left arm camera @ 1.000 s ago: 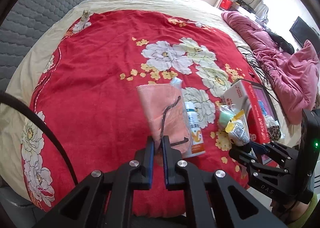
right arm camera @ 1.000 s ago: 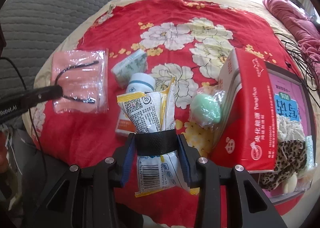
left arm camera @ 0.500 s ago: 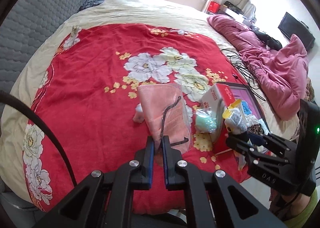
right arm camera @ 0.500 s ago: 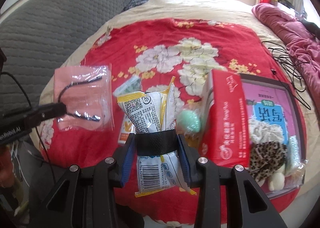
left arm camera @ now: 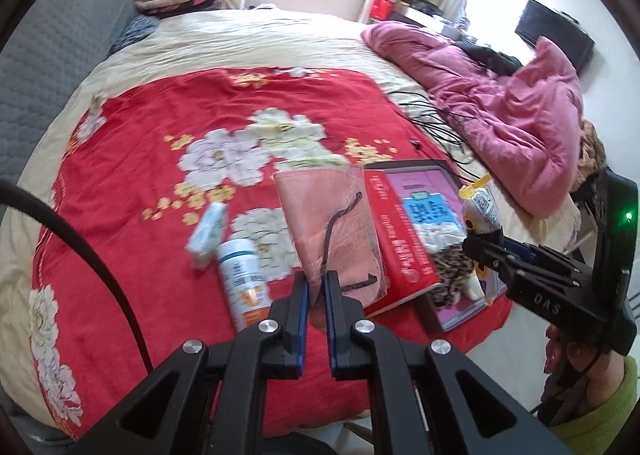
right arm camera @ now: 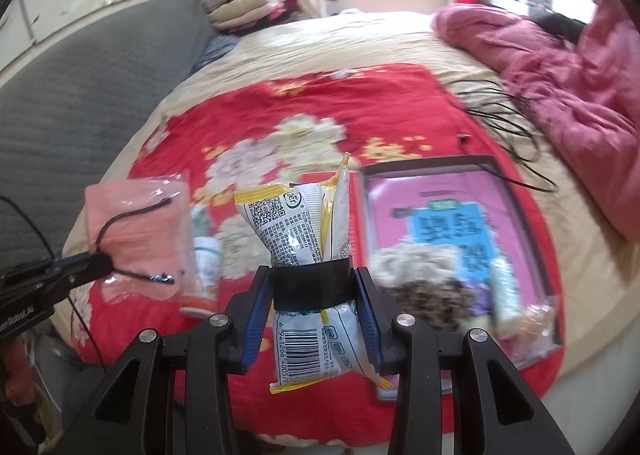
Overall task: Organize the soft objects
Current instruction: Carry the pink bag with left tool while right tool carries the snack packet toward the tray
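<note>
My left gripper (left arm camera: pixel 316 287) is shut on the lower edge of a clear packet holding a pink cloth (left arm camera: pixel 328 223) and a black cord, lifted above the bed. In the right wrist view the same pink cloth packet (right arm camera: pixel 136 231) hangs at the left from the left gripper (right arm camera: pixel 94 263). My right gripper (right arm camera: pixel 314 283) is shut on a white and yellow snack packet (right arm camera: pixel 296 215), gripped across a black band at its middle. The left wrist view has the right gripper (left arm camera: pixel 488 251) at the right with the snack packet (left arm camera: pixel 480 207) sticking up from it.
A red box (left arm camera: pixel 400 247) with a pink inside lies open on the red flowered blanket (left arm camera: pixel 120 175), with leopard-print fabric (right arm camera: pixel 432 295) in it. A white bottle (left arm camera: pixel 244 279) and a small tissue pack (left arm camera: pixel 208 231) lie beside it. Black cables (right arm camera: pixel 500 111) and a pink quilt (left arm camera: pixel 500 107) are to the right.
Both grippers have risen and pulled back from the bed, each keeping its packet. The pink cloth packet now hangs in front of the red box rather than over the bottle.
</note>
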A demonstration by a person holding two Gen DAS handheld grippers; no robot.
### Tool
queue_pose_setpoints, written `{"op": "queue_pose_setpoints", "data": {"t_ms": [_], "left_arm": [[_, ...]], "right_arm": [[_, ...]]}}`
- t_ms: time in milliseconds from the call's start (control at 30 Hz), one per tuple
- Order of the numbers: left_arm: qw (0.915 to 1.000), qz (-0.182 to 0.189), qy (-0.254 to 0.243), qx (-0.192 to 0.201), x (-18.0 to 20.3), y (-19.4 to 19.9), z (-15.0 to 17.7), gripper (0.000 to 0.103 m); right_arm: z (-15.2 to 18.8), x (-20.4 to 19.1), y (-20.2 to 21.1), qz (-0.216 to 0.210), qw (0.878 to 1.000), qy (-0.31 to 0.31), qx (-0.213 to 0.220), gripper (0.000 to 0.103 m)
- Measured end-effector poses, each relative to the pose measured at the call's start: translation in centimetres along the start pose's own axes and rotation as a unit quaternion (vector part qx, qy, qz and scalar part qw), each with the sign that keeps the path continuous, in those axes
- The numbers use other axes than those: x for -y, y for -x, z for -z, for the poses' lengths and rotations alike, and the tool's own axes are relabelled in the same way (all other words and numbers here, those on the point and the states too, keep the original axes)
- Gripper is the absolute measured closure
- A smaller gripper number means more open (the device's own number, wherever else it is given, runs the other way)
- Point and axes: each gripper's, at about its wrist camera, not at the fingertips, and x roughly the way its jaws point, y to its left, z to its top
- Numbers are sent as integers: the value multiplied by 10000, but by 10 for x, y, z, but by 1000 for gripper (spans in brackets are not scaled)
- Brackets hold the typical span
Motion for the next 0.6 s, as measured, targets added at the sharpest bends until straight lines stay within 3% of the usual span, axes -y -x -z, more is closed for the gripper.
{"op": "queue_pose_setpoints", "data": {"t_ms": [267,600], "left_arm": [[9986,284,-442,-80,59,-16,-4,95],[9937,633,-878,-301,123,-45,-2,95]], "right_arm": [[8,73,24,359,9972,-636,157,61],[29,136,39,695,9913,-1100,190,61]]}}
